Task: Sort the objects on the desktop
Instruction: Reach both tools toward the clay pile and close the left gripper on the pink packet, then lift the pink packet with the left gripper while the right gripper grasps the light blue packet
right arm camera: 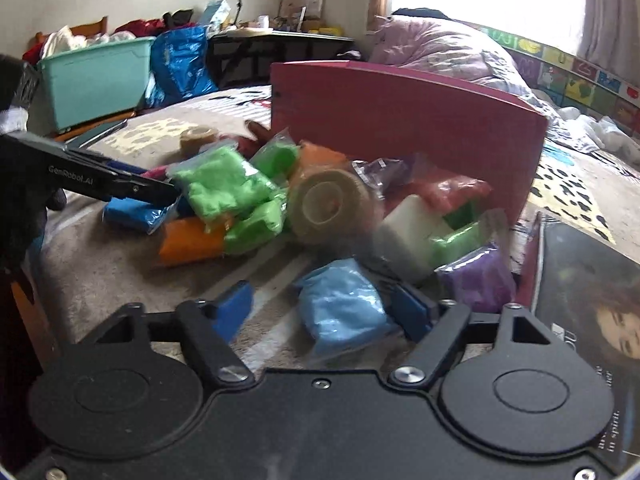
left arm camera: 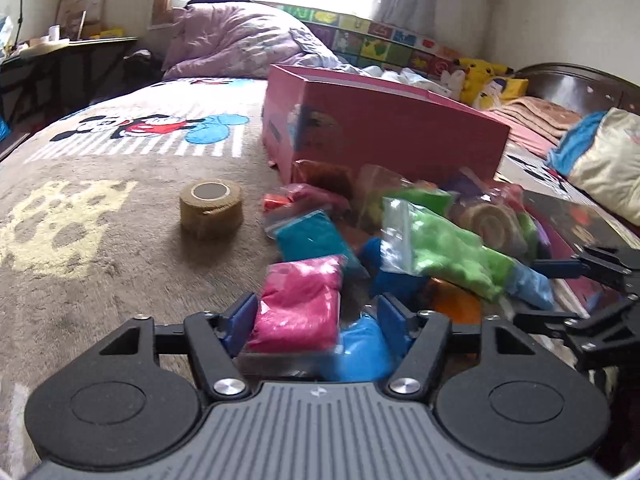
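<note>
A heap of small coloured clay bags lies on the bed blanket in front of a pink box (left arm camera: 384, 128). My left gripper (left arm camera: 316, 316) is open, with a pink bag (left arm camera: 300, 304) and a blue bag (left arm camera: 360, 344) between its fingers. My right gripper (right arm camera: 324, 312) is open, with a light blue bag (right arm camera: 340, 308) between its fingers. A green bag (left arm camera: 448, 252) tops the heap; it also shows in the right wrist view (right arm camera: 220, 188). One tan tape roll (right arm camera: 324, 204) lies in the heap. A second tan roll (left arm camera: 211, 204) stands apart on the blanket to the left.
The pink box (right arm camera: 400, 120) stands just behind the heap. A dark magazine (right arm camera: 592, 280) lies right of the heap. Pillows, quilt and plush toys lie at the back of the bed. A teal bin (right arm camera: 96, 76) and desk stand beyond the bed.
</note>
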Demonstrator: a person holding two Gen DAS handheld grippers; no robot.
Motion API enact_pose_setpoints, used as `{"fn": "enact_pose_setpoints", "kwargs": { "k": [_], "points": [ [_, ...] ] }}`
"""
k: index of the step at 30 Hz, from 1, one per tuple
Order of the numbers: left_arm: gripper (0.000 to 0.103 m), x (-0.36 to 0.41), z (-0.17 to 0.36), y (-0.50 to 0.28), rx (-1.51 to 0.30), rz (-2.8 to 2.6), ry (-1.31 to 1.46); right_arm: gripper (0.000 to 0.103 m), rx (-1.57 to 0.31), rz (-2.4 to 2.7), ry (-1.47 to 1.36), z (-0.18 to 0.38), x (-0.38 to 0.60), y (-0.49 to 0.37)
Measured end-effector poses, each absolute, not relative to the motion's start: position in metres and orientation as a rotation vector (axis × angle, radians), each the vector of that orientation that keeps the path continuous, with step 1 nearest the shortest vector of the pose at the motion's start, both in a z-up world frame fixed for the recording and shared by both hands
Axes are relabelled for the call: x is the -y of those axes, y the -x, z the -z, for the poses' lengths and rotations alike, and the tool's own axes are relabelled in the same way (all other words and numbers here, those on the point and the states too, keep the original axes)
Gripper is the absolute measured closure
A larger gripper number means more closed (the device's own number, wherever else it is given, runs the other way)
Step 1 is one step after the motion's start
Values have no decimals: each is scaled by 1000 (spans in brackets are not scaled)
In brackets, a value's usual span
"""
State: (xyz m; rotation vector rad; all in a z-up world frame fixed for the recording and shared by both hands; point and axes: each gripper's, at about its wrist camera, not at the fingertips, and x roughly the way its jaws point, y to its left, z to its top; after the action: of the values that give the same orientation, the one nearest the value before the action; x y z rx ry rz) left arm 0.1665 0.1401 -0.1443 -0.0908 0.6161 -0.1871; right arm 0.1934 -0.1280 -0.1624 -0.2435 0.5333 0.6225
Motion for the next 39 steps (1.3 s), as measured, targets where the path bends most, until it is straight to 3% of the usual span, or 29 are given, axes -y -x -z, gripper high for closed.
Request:
{"fn": "enact_pose_setpoints", "kwargs": {
  "k": [11,12,14,16,19,22,26,28,30,31,39],
  "points": [
    [40,-144,146,-164,-611,149,172,25,-540,-619,213,168,132,-198],
    [51,-144,145,-164,-613,143,174,26,-547,-621,207,168,133,-199],
    [61,-146,144,-163,-619,120,190,32,-558,-624,193,167,135,-200],
    [61,-148,143,-161,-619,122,206,39,-564,-626,183,166,137,-201],
    [61,-145,141,-154,-611,129,198,59,-571,-627,164,163,139,-201],
    [61,-137,136,-144,-594,148,150,61,-570,-622,150,158,142,-198],
    [59,-124,139,-136,-605,183,76,61,-595,-629,153,159,140,-194],
    [48,-125,141,-137,-613,175,86,58,-582,-617,171,161,137,-191],
    [44,-128,141,-138,-618,158,105,45,-562,-602,189,162,133,-189],
    [44,-130,141,-137,-616,155,119,33,-552,-596,199,162,132,-188],
    [44,-121,139,-141,-599,153,94,32,-552,-595,174,164,135,-192]
  ]
}}
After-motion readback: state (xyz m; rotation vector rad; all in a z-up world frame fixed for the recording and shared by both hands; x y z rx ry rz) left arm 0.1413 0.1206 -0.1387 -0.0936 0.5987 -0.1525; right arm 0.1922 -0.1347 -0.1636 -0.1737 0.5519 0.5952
